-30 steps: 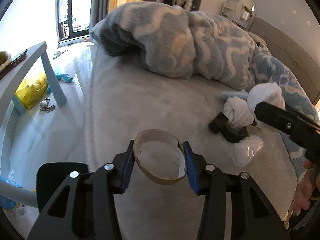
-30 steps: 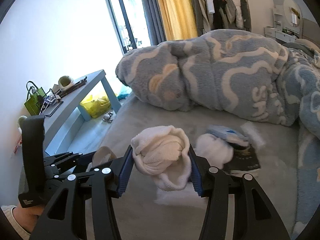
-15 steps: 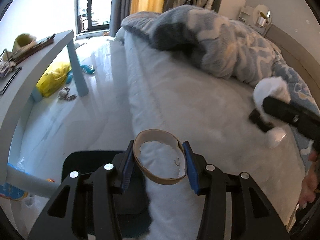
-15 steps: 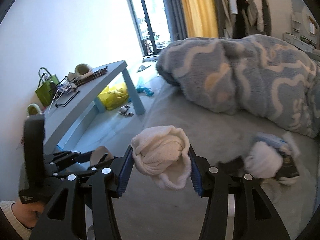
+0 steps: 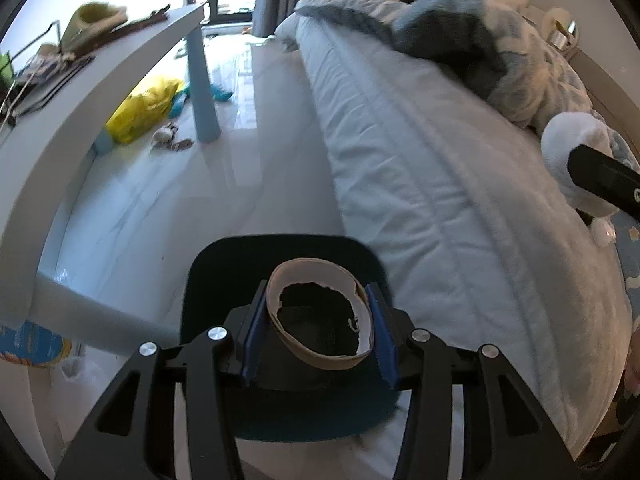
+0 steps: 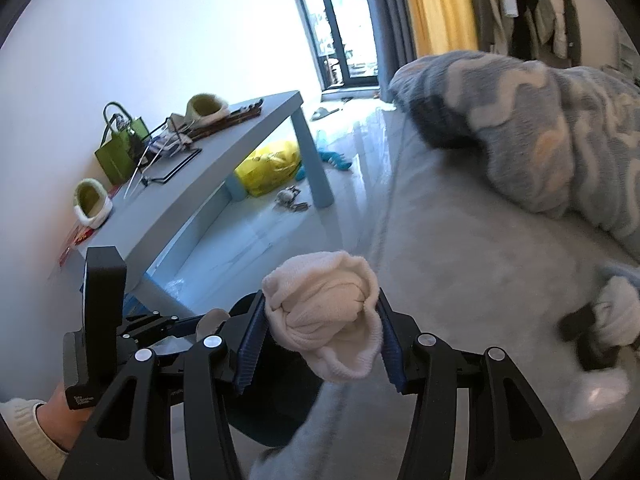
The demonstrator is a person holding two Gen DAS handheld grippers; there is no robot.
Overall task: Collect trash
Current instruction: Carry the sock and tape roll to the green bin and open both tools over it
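Note:
My left gripper is shut on a brown cardboard tape ring and holds it directly above a dark open bin on the floor beside the bed. My right gripper is shut on a balled-up white sock, held over the bed's edge, just right of the left gripper. The bin shows dark below the sock. More trash lies on the bed: a white wad, a dark item and clear plastic.
A grey-blue low table stands left with a green bag, slippers and clutter. A yellow bag and small items lie on the shiny floor below it. A blue patterned blanket is heaped on the bed.
Both grippers swung left off the bed toward the floor. The tape ring moved from above the mattress to above the bin. The sock moved to the bed's edge.

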